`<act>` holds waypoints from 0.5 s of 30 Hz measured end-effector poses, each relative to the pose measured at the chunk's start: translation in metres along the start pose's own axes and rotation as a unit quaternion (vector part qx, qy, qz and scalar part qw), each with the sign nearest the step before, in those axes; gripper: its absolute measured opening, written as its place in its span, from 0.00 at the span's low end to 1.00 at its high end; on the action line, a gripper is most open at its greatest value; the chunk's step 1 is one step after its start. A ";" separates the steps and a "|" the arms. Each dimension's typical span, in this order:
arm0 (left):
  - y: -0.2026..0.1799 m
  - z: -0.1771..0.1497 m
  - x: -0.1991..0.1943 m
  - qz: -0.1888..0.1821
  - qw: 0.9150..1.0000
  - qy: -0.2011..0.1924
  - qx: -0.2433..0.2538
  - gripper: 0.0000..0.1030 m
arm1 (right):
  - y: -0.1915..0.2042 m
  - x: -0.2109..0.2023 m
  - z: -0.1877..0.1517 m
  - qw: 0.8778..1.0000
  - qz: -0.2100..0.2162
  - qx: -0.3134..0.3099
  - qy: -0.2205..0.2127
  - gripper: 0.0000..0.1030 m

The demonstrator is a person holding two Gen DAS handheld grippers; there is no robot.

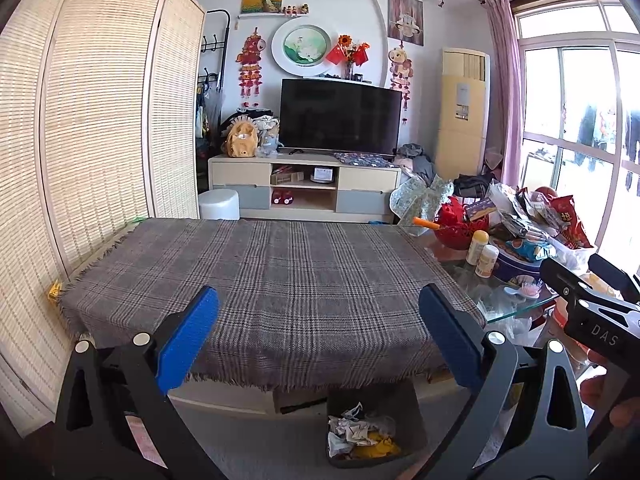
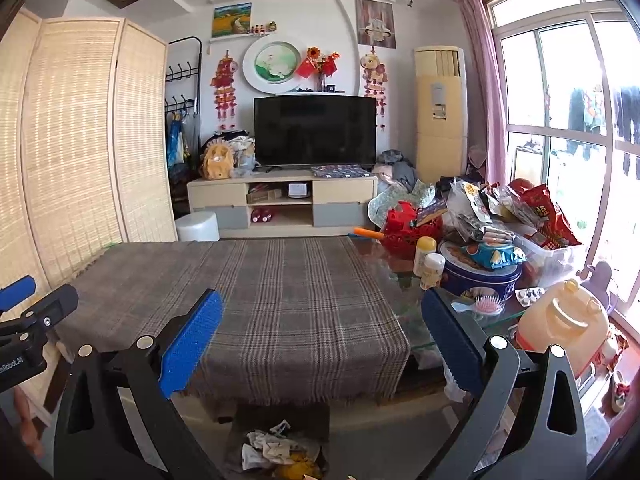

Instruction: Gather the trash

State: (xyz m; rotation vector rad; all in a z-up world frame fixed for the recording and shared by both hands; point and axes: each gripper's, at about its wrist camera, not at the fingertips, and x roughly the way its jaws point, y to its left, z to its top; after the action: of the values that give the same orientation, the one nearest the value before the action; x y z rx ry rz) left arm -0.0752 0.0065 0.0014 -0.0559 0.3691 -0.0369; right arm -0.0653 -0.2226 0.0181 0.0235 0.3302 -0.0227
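Hovering with left gripper (image 1: 320,336) and right gripper (image 2: 322,340) jaws apart, empty; risking missing trash bin (image 1: 374,432) at lower centre if releasing off-target.

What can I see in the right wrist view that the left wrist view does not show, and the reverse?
Only the right wrist view shows the large orange jug beside the glass table and the left gripper at its left edge. Only the left wrist view shows the right gripper at its right edge. Both show the plaid cloth, the trash bin holding crumpled paper, the blue tin and the television.
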 end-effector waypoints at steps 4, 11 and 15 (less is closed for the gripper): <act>-0.001 0.001 -0.001 0.001 1.000 -0.002 -0.002 0.92 | 0.000 0.000 0.000 1.000 0.000 0.001 -0.001 0.97; -0.006 0.001 -0.001 -0.002 1.000 -0.002 -0.001 0.92 | 0.000 0.000 -0.001 1.000 0.000 0.001 0.000 0.97; -0.007 0.000 -0.001 -0.001 1.000 -0.001 0.000 0.92 | 0.001 0.000 -0.001 1.000 0.001 0.000 0.002 0.97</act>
State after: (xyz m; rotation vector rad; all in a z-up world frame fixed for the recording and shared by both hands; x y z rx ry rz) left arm -0.0765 -0.0006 0.0023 -0.0562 0.3663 -0.0393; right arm -0.0655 -0.2217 0.0173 0.0249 0.3342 -0.0207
